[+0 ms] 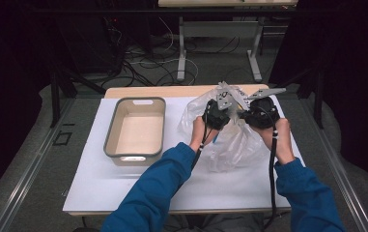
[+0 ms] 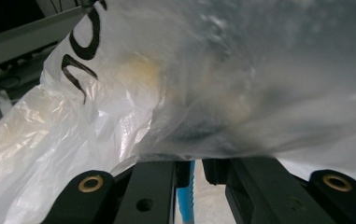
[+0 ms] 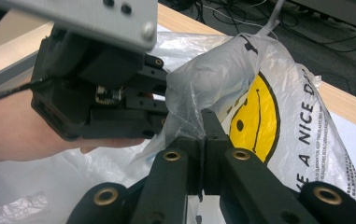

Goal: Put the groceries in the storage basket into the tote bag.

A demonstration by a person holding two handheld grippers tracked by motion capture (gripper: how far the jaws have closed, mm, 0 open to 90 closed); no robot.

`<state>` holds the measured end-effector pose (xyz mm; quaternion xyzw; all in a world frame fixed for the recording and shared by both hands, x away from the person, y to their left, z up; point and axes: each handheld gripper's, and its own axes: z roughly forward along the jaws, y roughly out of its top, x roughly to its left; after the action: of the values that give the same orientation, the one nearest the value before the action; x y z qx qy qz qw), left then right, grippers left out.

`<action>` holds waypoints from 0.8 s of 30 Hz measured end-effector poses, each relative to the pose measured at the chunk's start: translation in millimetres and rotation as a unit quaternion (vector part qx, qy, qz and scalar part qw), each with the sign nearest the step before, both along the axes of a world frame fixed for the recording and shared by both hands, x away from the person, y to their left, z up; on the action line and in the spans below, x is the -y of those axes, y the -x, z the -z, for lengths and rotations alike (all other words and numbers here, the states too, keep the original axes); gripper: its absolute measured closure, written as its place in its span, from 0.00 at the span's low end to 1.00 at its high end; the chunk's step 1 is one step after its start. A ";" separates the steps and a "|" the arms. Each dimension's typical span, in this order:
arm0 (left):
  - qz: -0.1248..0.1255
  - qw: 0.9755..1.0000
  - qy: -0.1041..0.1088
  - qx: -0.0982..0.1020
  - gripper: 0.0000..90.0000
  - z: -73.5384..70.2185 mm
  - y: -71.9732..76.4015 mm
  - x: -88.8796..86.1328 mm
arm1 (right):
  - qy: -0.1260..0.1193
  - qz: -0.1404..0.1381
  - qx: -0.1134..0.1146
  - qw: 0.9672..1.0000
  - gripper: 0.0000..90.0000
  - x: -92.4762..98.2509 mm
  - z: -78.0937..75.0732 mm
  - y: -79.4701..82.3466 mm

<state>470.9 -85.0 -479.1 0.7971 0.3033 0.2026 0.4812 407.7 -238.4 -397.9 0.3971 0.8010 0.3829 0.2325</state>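
Above the right half of the white surface (image 1: pixel 123 188), I hold a thin plastic bag (image 1: pixel 230 140) up between both tools, an empty grey-rimmed bin (image 1: pixel 158 126) sitting well to its left. My right gripper (image 3: pixel 203 122) has its jaws clamped together on a bunched fold of film beside the yellow smiley print (image 3: pixel 255 114). My left gripper (image 2: pixel 198 164) sits against the bag with its jaws nearly together; film drapes over them, but I cannot tell whether they are pinching it. The bag looks feather-light, limp and slick, likely to slide or tear, so I judge the gathered rim folds the safest place to hold.
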 end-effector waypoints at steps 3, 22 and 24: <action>-0.010 1.000 0.008 0.002 0.94 -0.8 -1.6 1.3 | -0.004 0.003 -0.004 1.000 1.00 0.9 0.9 -0.2; -0.016 0.999 0.039 -0.004 0.93 5.3 -4.0 18.4 | -0.007 0.007 -0.006 1.000 1.00 1.6 3.5 -0.3; -0.015 0.999 0.042 -0.008 0.93 8.5 -6.3 18.2 | -0.008 0.008 -0.005 1.000 1.00 3.0 5.1 -1.4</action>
<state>477.2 -103.2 -487.6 0.7736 0.3268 0.1905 0.5085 409.2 -241.5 -403.0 0.4069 0.7960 0.3855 0.2283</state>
